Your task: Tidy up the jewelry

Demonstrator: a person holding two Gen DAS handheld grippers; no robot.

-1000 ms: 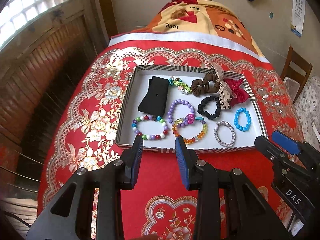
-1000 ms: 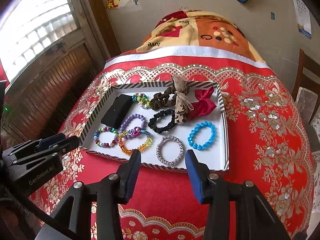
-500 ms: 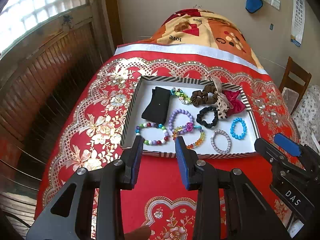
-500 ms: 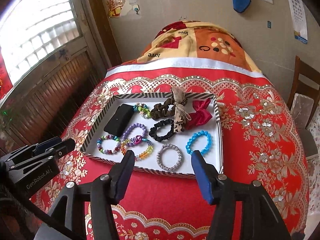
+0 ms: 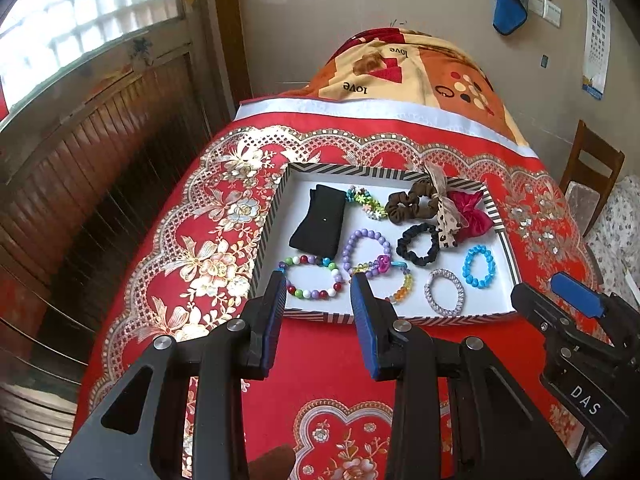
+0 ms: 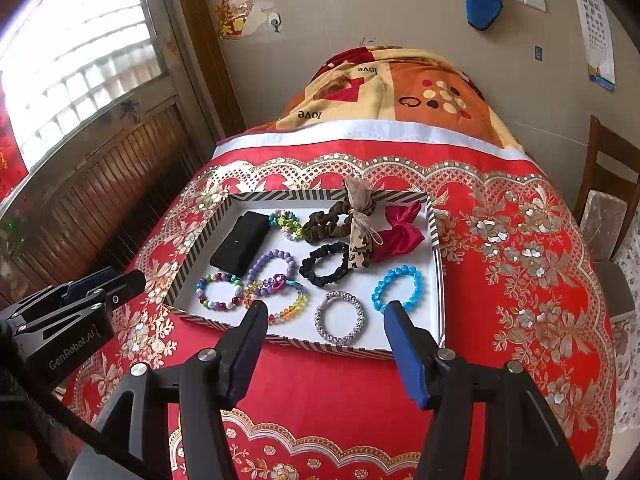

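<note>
Since the earlier frames both cameras have drawn back from the tray [image 6: 436, 264], which now sits smaller and further up in each view, and the right gripper [image 6: 326, 338] has just been opening its jaws with nothing between them. It hangs over the red flowered cloth [image 6: 520, 248] just short of the tray's near rim, jaws apart and empty. The left gripper [image 5: 318, 300] has kept its gap as it was; it hovers over the near left corner of the tray, jaws apart, gripping nothing.

The jewelry lies in the shallow white tray with a striped rim, which rests on the cloth-covered table. Along the near edge, from left to right in the right wrist view, lie a multicoloured bead bracelet [image 6: 220, 291], a clear rainbow bracelet [image 6: 286, 304] with a pink charm, a silver sparkly bracelet [image 6: 339, 317] and a blue bead bracelet [image 6: 398, 288]. Behind them are a purple bead bracelet [image 6: 272, 266], overlapping the rainbow one, and a black scrunchie [image 6: 325, 264]. At the back lie a black pouch [image 6: 239, 245], a small flower bracelet [image 6: 287, 222], a brown scrunchie [image 6: 334, 222], a leopard-print ribbon [image 6: 360, 236] laid over it, and a dark red bow [image 6: 400, 232] against the right wall of the tray.

A patterned blanket [image 6: 400, 92] lies beyond the cloth, and a wooden chair [image 6: 612, 184] stands at the right.
</note>
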